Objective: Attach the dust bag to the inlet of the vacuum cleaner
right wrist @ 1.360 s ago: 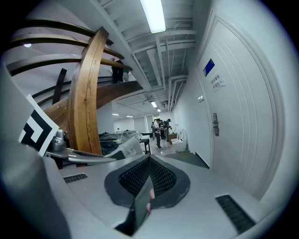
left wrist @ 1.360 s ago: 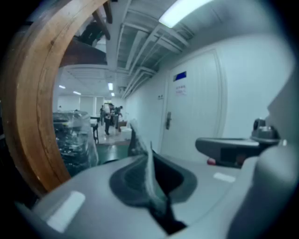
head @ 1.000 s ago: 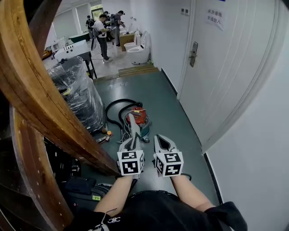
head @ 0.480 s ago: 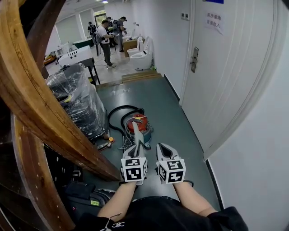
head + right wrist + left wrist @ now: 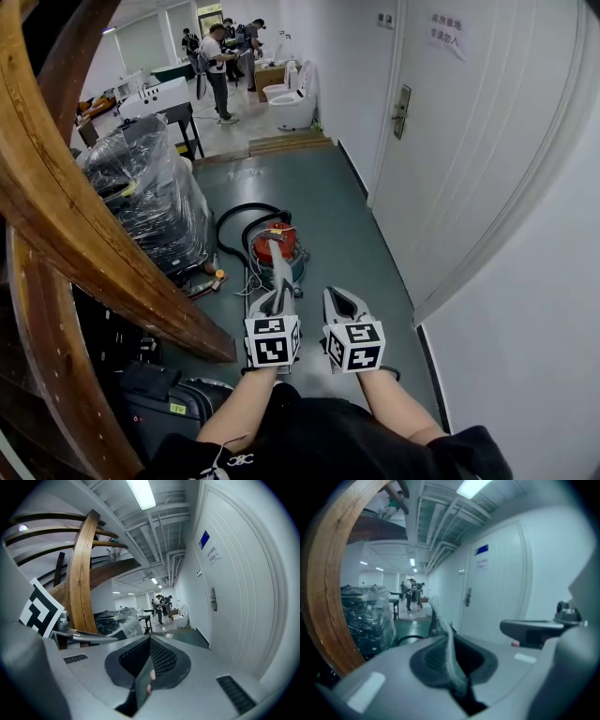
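Two jaws of the left gripper are pressed together on a thin grey dust bag, which sticks up past the pads. The right gripper is closed tight with nothing between its jaws. Only the gripper views show these pads. Only the head view shows the bag stretching forward from the left gripper toward the red vacuum cleaner, which sits on the green floor ahead, with its black hose curled beside it.
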Demonstrator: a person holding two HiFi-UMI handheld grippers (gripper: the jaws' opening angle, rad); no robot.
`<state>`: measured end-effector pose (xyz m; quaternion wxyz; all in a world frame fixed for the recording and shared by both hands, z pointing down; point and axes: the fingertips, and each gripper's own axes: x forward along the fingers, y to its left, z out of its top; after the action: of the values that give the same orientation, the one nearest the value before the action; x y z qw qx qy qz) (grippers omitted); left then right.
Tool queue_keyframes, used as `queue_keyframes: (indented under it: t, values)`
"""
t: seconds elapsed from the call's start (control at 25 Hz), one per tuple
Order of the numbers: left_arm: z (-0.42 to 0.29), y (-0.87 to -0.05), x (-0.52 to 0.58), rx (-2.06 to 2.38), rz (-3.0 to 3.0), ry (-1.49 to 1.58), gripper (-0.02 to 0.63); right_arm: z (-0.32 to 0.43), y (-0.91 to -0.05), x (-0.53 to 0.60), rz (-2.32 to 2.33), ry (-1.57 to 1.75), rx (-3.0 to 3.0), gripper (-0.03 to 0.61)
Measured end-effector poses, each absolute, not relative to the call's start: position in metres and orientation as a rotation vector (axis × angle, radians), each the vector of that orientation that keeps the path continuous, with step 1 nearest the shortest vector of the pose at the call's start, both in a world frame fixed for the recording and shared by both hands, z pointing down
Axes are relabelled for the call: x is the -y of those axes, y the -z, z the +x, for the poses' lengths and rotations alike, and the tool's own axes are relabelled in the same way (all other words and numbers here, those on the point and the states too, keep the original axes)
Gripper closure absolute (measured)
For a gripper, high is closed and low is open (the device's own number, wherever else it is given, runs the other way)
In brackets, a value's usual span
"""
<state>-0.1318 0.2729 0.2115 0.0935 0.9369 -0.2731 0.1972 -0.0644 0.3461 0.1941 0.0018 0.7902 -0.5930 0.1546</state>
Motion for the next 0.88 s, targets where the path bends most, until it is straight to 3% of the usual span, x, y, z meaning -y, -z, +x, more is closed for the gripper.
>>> queue_keyframes:
  t: [0.88]
  values:
    - [-0.042, -0.227, -0.204, 0.747, 2.796, -0.582, 0.594, 0.014, -0.212, -0.281, 2.482, -0.494, 1.822, 0.581]
